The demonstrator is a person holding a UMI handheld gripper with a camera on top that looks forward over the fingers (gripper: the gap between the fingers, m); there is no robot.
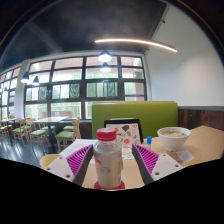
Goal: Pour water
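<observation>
Big windows (75,85) and a green booth seat (135,115) back a pale table (205,145) bearing a white bowl (174,137). Gripper (108,163) fingers clamp a red-capped bottle (108,158) between them; its label is unreadable.

Canteen: booth seat (134,113), dining tables (38,126)

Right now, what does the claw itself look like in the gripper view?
The claw has two white fingers that fan outward, each carrying a magenta pad on its inner face with fine diagonal ribbing. The finger bodies look flat and angular, with dark edges. No cables, printed markings, hand or sleeve are visible.
</observation>
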